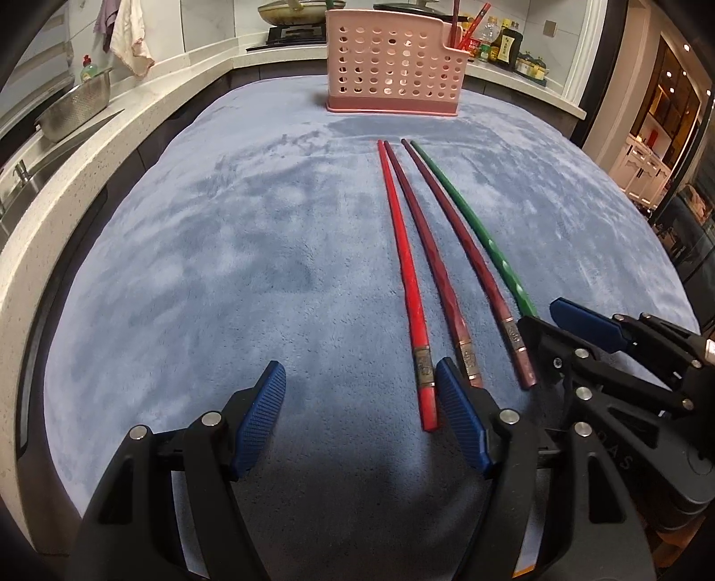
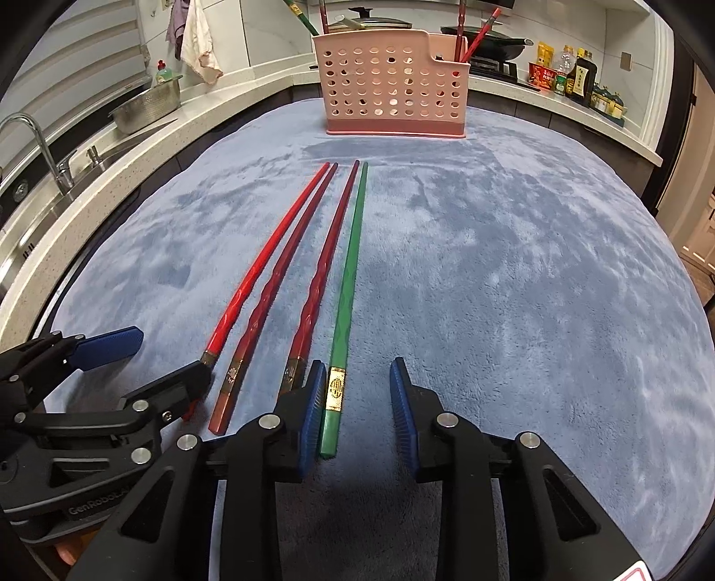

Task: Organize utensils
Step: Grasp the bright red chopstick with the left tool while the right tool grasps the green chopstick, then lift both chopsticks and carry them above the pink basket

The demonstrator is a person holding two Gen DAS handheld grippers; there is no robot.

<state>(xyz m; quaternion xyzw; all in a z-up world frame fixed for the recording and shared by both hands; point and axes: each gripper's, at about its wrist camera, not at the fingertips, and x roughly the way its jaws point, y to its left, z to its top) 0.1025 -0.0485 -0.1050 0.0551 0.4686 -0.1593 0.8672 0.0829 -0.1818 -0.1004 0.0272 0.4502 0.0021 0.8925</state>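
Four chopsticks lie side by side on the blue fleece cloth (image 2: 514, 290): a red chopstick (image 1: 401, 268), two dark red ones (image 2: 286, 263) and a green chopstick (image 2: 347, 290). At the far edge stands a pink perforated holder (image 2: 393, 76) with several chopsticks in it. My left gripper (image 1: 362, 415) is open around the red chopstick's near end, which lies close to its right pad. My right gripper (image 2: 357, 411) straddles the green chopstick's near end. The green stick lies against the left pad (image 2: 313, 411), with a gap to the right pad.
A stone counter curves around the table, with a sink and faucet (image 2: 35, 143) and a steel colander (image 2: 147, 107) on the left. Pans sit on the stove behind the holder. Bottles (image 2: 576, 76) stand at the back right. A rag (image 1: 129, 40) hangs on the wall.
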